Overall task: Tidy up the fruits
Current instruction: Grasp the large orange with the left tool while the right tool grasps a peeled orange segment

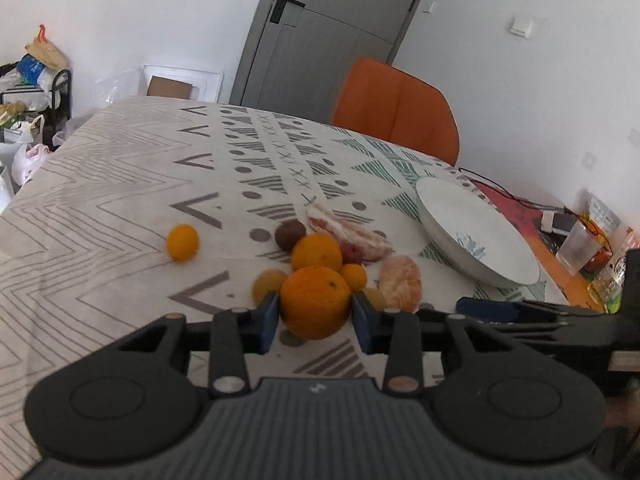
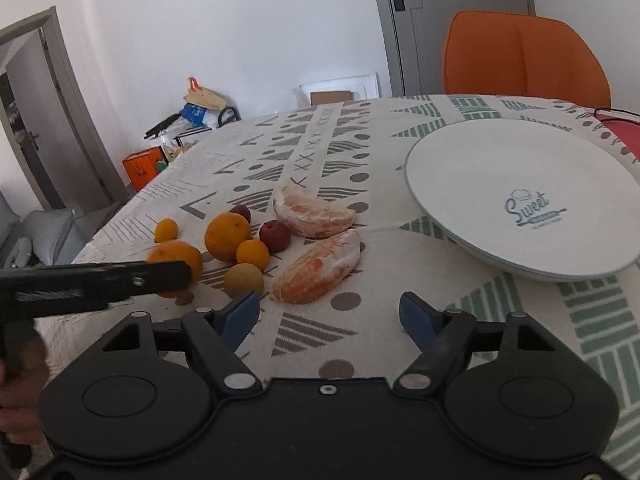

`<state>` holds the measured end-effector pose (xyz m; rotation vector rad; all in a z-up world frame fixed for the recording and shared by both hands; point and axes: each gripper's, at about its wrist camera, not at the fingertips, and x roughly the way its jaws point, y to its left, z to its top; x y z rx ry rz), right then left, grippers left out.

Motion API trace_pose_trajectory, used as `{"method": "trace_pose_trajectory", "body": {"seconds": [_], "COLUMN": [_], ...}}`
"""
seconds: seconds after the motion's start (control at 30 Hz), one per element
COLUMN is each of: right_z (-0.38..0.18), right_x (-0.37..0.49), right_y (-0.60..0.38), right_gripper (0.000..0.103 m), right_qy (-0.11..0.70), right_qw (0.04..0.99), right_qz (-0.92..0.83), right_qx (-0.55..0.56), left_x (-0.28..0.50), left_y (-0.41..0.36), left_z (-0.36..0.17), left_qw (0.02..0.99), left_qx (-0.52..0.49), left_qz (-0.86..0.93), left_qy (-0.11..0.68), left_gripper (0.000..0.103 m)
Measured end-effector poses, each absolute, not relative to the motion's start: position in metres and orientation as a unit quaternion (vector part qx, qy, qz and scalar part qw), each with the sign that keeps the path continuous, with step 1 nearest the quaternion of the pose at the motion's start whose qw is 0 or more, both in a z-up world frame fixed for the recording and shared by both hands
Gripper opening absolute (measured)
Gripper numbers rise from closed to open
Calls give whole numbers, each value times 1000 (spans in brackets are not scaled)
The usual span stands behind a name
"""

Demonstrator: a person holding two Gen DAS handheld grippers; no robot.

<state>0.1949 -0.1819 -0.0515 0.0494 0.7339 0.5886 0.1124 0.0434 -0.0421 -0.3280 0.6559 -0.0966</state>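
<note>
Currently, left gripper (image 1: 315, 314): both blue pads against the flanks of a large orange (image 1: 314, 306), clamped, the fruit low over the tablecloth (image 1: 120, 184). Right gripper (image 2: 328, 314): jaws spread, holding nothing. Just ahead of the left claw: second orange (image 1: 316, 251), kumquats (image 1: 182, 241), peeled citrus segments (image 1: 401, 282).

Risk: round skin may slip from the pads and roll; nudging neighbours scatters them.

Container: plate (image 2: 500, 168), ahead-right of the claws, empty.

On the desk (image 2: 380, 344) the fruits lay clustered at the left, with the plate (image 2: 480, 184) to their right. Two peeled wedges (image 2: 316, 268) lay between the whole oranges (image 2: 228, 236) and the plate. A chair (image 2: 524, 56) stood behind the desk's far edge.
</note>
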Motion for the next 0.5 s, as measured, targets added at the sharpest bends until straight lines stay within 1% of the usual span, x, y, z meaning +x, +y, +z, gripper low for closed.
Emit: {"method": "trace_pose_trajectory", "body": {"seconds": [0.5], "right_z": [-55], "right_x": [207], "right_y": [-143], "right_gripper": [73], "right_qy": [340], "right_qw": [906], "right_qz": [250], "right_qx": [-39], "left_x": [112], "left_y": [74], "left_z": [-28], "left_qw": [937], "left_qx": [-161], "left_qz": [-27], "left_qy": [308], "left_gripper": [38]}}
